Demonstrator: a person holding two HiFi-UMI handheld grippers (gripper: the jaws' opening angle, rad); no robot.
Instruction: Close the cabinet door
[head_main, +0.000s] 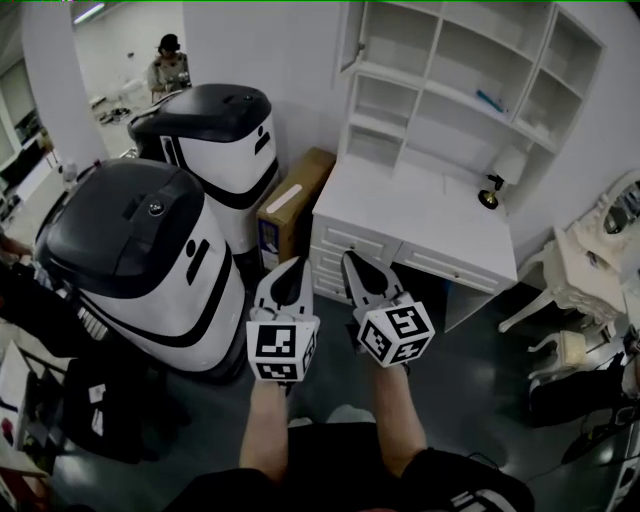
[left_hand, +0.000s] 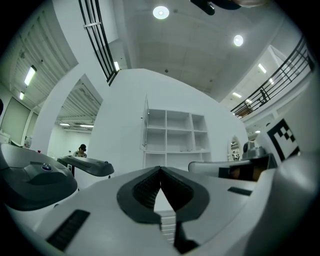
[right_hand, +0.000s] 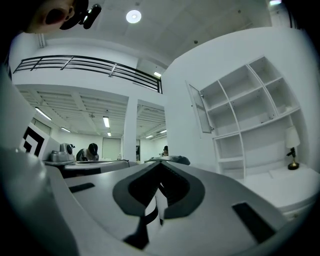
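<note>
The left gripper (head_main: 296, 266) and right gripper (head_main: 352, 262) were held level side by side ahead of the person, short of the desk (head_main: 420, 210). The jaws of each were pressed together with nothing between them. The door (head_main: 350, 35) stood open at the top left corner of the shelves (head_main: 452, 95) above the desk, hinged on their left edge and well apart from both grippers. A box (head_main: 295, 200) leaned just left of the desk, beside black-and-white machines (head_main: 140, 250).

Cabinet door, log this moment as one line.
cabinet door: open | left tongs: shut, empty | right tongs: shut, empty | door contact: none
</note>
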